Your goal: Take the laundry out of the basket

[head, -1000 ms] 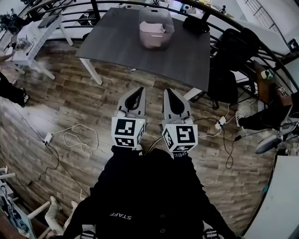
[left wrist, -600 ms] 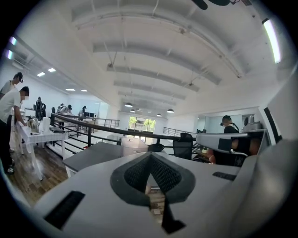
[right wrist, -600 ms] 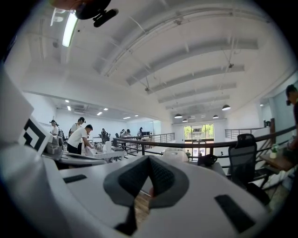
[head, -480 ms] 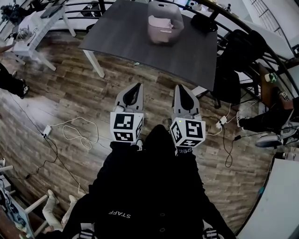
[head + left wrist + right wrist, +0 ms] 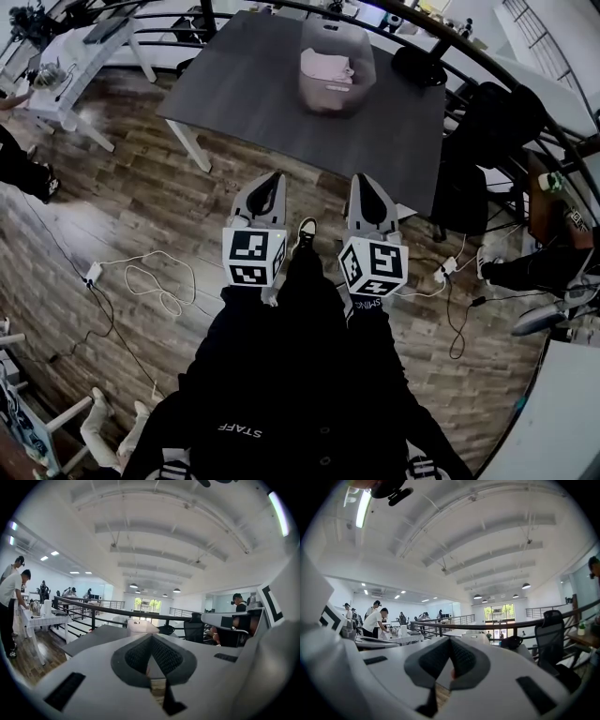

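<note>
A translucent laundry basket (image 5: 336, 82) holding pink laundry (image 5: 327, 66) stands at the far side of a dark grey table (image 5: 253, 84). Both grippers hover over the wooden floor in front of the table, well short of the basket. My left gripper (image 5: 271, 180) is shut with nothing in it, and so is my right gripper (image 5: 361, 181). The left gripper view shows the shut jaws (image 5: 151, 638) with the basket (image 5: 140, 626) far beyond them. In the right gripper view the closed jaws (image 5: 450, 640) point towards the basket (image 5: 480, 637) and table.
A black bag (image 5: 418, 67) lies on the table's far right corner. Black office chairs (image 5: 492, 122) stand to the right of the table. White cables (image 5: 155, 281) and a power strip (image 5: 442, 272) lie on the floor. A white table (image 5: 66, 66) and a railing (image 5: 225, 11) stand behind.
The person has walked towards the table, so it and the basket sit nearer in view. A shoe now shows between the grippers. Both stay shut.
</note>
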Motion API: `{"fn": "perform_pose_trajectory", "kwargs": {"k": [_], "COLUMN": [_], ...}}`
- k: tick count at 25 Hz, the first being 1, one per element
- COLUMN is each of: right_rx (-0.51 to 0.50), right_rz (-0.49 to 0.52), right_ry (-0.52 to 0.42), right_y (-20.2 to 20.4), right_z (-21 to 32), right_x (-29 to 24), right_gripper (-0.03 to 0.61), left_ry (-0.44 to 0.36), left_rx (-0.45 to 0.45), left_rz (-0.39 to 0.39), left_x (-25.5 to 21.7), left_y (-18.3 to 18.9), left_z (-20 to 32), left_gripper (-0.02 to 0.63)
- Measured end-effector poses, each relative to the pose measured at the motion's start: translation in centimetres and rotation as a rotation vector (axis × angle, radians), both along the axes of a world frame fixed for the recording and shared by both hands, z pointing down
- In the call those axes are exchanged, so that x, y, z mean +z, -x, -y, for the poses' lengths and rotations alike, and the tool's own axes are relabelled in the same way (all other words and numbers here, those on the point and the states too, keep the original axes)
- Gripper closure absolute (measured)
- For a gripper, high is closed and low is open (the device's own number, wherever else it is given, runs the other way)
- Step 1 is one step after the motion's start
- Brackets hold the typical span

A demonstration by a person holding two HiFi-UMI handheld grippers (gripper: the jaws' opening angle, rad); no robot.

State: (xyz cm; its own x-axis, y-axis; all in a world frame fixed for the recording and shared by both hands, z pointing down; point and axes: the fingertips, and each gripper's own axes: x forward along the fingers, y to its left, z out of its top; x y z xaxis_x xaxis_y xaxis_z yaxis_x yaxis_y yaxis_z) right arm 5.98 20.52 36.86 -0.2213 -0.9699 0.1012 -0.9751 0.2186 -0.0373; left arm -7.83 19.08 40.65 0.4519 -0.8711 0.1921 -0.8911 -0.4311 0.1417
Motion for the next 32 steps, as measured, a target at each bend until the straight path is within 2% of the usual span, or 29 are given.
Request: {"fn": "perform_pose_trajectory", "kwargs": {"k": [12,17,24,32], "right_rx": [-0.067,-0.104,-0.153,-0.174], "right_rz": [0.020,0.016,0.009,0.032], "right_ry": [0.018,0.040,0.103,0.147], "right_y": [-3.6,-4.7,-5.2,-5.4], "right_z": [20.5,27.1,32.8,35.4], "right_x": [-0.1,0.1,2.0,3.5], "right_gripper": [0.565,0.565,0.565,0.565], "left_ry": [-0.011,-0.003,0.043,0.078], "left_rx": [-0.016,-0.013,-0.027,-0.033], "left_rz": [0.010,0.017,0.042,0.071], "left_x": [-1.3,-1.4,0.2,1.4], "left_y": [-5.8,-8.2,-9.5,-9.8], "left_z": [20.0,26.7,32.2,34.9], "left_gripper": [0.612,0.612,0.612,0.612]}}
